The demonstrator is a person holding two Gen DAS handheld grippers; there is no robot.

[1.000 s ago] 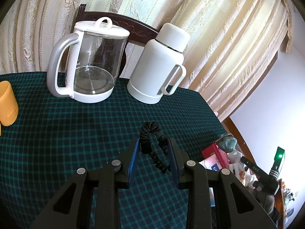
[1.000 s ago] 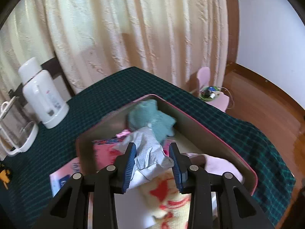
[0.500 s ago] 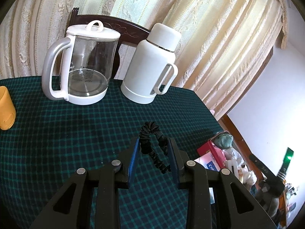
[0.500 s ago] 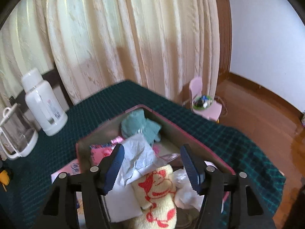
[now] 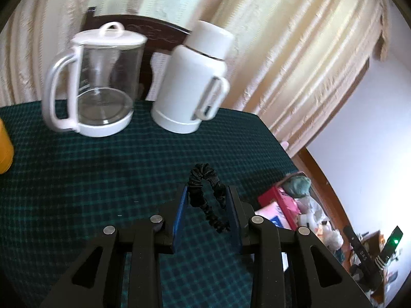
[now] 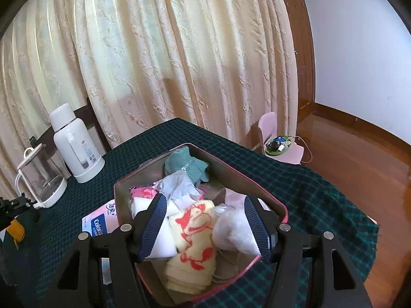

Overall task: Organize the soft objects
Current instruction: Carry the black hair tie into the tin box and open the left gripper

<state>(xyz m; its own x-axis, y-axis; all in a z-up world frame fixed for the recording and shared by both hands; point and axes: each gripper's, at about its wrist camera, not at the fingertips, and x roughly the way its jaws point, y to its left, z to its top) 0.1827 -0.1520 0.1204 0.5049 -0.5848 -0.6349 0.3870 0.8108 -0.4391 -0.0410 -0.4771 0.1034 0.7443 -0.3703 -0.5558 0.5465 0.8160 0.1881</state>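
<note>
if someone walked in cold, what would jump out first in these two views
Most striking is the black scrunchie pinched between the left tongs above the green checked tablecloth, with a glass kettle and a white thermos standing behind it. In the right view, the open right tongs hang over a pink-rimmed bin crammed with soft things: a yellow towel with red print and a teal knitted piece.

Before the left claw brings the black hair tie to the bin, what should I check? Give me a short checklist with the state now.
1. Left claw shut on the black ruffled fabric hair tie: ok.
2. Right claw open, holding nothing: ok.
3. Right claw clear of the pink-rimmed grey bin: not ok, it hovers over it.
4. Free room in bin: cannot tell; yellow towel with red print and teal knitted cloth fill much.
</note>
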